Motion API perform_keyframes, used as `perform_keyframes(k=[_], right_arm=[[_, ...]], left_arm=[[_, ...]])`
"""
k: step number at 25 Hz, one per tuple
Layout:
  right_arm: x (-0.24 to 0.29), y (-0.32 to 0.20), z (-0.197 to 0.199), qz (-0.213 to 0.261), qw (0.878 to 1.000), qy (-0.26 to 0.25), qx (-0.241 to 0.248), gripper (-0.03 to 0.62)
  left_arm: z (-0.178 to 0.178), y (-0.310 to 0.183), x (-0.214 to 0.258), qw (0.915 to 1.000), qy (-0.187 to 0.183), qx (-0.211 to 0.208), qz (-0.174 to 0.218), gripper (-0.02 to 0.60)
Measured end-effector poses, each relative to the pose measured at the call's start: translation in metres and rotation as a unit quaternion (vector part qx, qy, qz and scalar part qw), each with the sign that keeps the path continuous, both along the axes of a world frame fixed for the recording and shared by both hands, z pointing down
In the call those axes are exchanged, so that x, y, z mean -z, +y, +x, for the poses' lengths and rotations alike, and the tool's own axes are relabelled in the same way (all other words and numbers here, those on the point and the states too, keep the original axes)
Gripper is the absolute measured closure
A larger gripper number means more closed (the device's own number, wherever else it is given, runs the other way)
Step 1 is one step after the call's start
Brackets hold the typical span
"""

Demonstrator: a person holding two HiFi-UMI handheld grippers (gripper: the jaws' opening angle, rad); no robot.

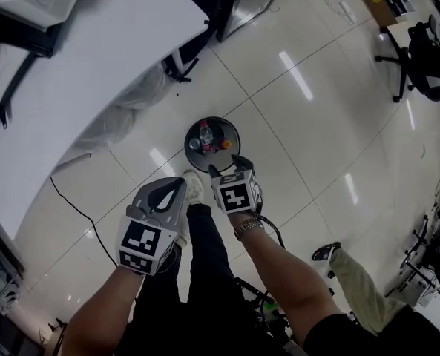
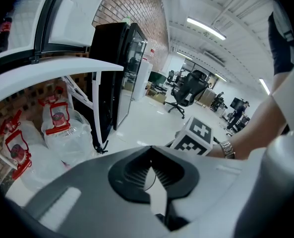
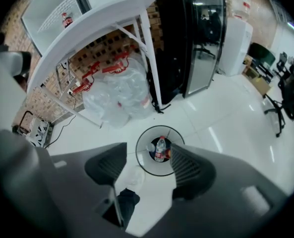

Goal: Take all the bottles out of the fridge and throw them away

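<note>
Broadly, biggest first: white table (image 1: 93, 73) across the left, far end curving right. Up on it, a white box (image 3: 42, 9) w/ open front (prob. the fridge, judging by the task). Past the table's far end, a tall black glass-door cabinet (image 3: 196, 29). Under the table, clear plastic bags (image 3: 119, 90) w/ red trim. On the floor, just far of both grippers, a round black bin (image 1: 227, 127), open top up.

Next, right gripper (image 1: 228, 166): spread wide, nothing btwn the pads, aimed steeply down, bin framed right btwn them in its own view. Then left gripper (image 1: 176, 186): clenched tip to tip on nothing, near-left of the other, beside the bin rather than over it.

Key relation for the next grab, as a guess: one dark bottle (image 3: 65, 20) w/ red label, seemingly upright inside the white box, so up and far-left of both grippers, long axis vertical. Left gripper on the table side, so likely nearer, but in need of opening first; right one ready as is.

Already binned: clear bottle (image 1: 205, 136), red cap, pinkish label, long axis near-to-far w/ cap at the far end. Just right of it, a small orange item (image 1: 225, 144) (too small to ID).
</note>
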State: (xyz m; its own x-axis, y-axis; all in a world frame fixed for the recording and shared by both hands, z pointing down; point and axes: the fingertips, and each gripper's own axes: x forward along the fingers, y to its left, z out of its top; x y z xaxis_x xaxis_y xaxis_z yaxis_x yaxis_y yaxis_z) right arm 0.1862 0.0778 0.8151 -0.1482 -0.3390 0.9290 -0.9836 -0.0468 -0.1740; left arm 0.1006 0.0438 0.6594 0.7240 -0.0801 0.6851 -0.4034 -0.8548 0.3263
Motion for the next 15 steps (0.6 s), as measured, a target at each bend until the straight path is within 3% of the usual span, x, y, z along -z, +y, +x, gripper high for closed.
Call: perform_keyframes(k=[15], right_arm=[[0.040,0.001,-0.023,0.024,0.999,-0.016,0.027,0.318]], left_arm=[[-0.003,-0.006,0.035,0.9994,0.009,0.022,0.026,0.577]])
